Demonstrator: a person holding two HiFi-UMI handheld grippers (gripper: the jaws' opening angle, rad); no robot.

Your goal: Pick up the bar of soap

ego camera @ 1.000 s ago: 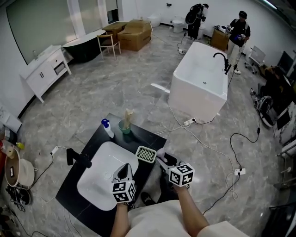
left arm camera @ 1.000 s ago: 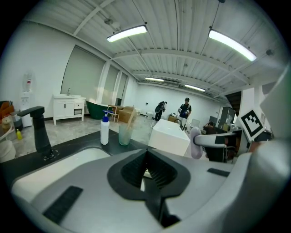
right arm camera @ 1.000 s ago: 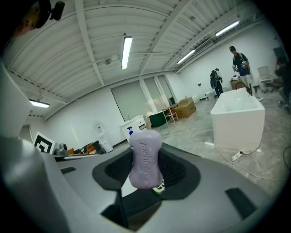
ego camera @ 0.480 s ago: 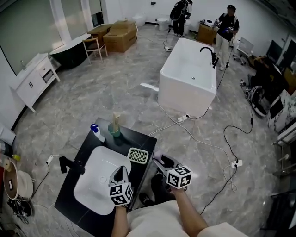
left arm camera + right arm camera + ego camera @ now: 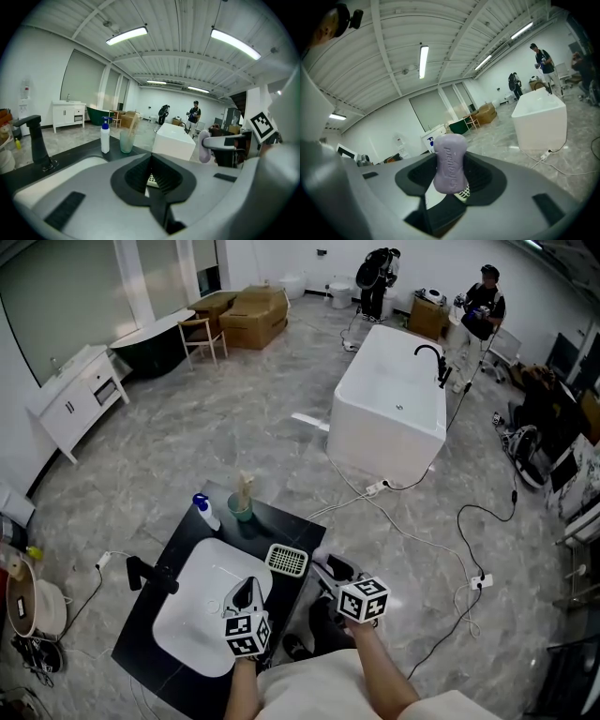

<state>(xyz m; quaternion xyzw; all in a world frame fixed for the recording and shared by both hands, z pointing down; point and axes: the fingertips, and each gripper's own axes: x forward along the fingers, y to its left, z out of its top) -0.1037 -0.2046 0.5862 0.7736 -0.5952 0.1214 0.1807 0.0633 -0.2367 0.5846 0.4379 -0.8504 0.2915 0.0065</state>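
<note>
A lavender bar of soap (image 5: 450,161) stands upright between the jaws of my right gripper (image 5: 449,185), which is shut on it. In the head view that right gripper (image 5: 324,567) holds the soap (image 5: 319,560) just right of the slotted soap dish (image 5: 287,561), off the counter's right edge. The left gripper view shows the soap (image 5: 204,146) from the side. My left gripper (image 5: 246,589) hangs over the right rim of the white sink (image 5: 192,610); its jaws (image 5: 151,190) are shut with nothing between them.
On the black counter (image 5: 291,521) behind the sink stand a blue-capped pump bottle (image 5: 204,512) and a green cup (image 5: 242,508). A black tap (image 5: 145,575) sits at the sink's left. A white bathtub (image 5: 389,409) and floor cables (image 5: 422,535) lie beyond.
The head view has shifted slightly. Both grippers stay almost where they were, and the right one still holds the soap beside the dish.
</note>
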